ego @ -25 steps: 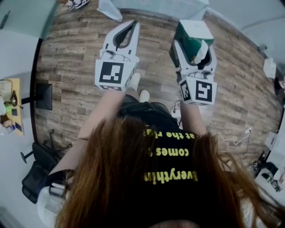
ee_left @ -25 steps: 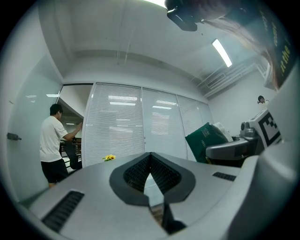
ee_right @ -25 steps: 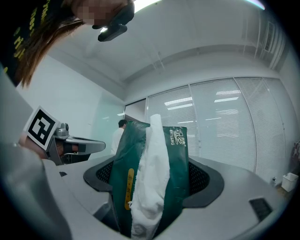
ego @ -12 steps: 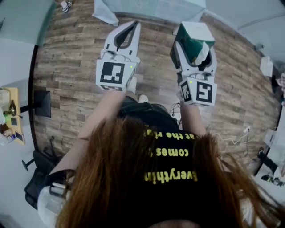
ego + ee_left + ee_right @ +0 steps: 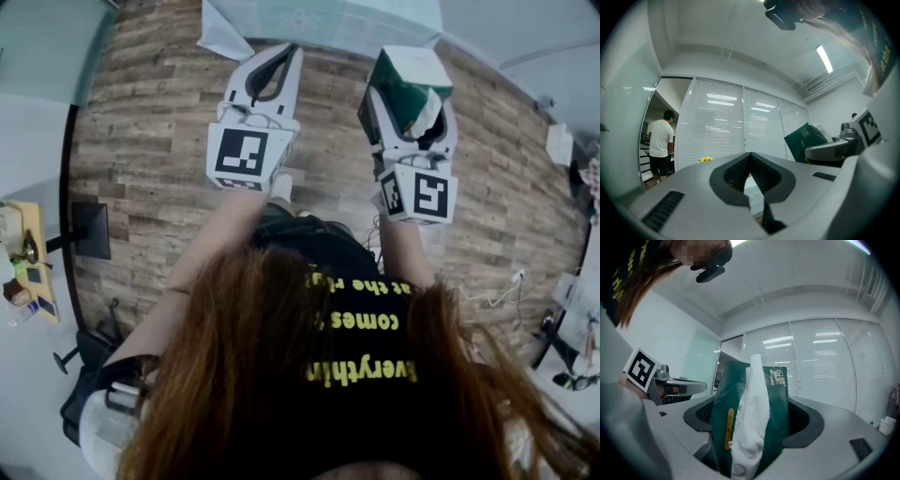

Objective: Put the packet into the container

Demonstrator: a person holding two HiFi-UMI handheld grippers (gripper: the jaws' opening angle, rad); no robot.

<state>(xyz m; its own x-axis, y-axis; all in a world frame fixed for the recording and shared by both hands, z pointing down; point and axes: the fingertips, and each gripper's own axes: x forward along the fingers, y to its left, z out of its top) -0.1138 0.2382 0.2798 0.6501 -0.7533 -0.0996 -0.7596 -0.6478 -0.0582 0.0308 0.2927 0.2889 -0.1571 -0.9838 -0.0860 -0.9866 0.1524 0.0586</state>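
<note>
Moved since the earlier frames: left gripper (image 5: 292,50), carried a little forward and to the right over the floor. The right gripper (image 5: 410,98) keeps about the same place in the head view.

1. Hair (image 5: 281,394): long, reddish-brown, nearest the head camera. Beyond it, a black shirt (image 5: 361,309) with yellow lettering.
2. Forearms (image 5: 220,234): bare, one reaching to each gripper.
3. Marker cubes: left cube (image 5: 246,155) and right cube (image 5: 424,194), each with a black-and-white square facing up.
4. Left gripper, own view (image 5: 750,155): jaws pressed together at the tips, with a teardrop gap behind them. Nothing sits between the ribbed pads (image 5: 735,172).
5. Right gripper, own view (image 5: 751,427): jaws pinching the packet (image 5: 777,394) by its two sides.
   - The packet is dark green and soft, upright between the jaws and standing past their tips.
   - White tissue (image 5: 752,413) bulges from its front opening.
   - In the head view the packet (image 5: 403,77) is held above the floor, near the left gripper and apart from it.
   - It also shows in the left gripper view (image 5: 807,139).
6. White shoe (image 5: 281,185): partly under the left cube.
7. Floor (image 5: 141,122): wood-plank pattern, with a white sheet (image 5: 223,36) lying at its far edge.
8. Far:
   - a wall of white blinds (image 5: 717,126);
   - a person (image 5: 661,140) in a white top standing in a doorway at left;
   - a ceiling strip light (image 5: 824,58).
</note>
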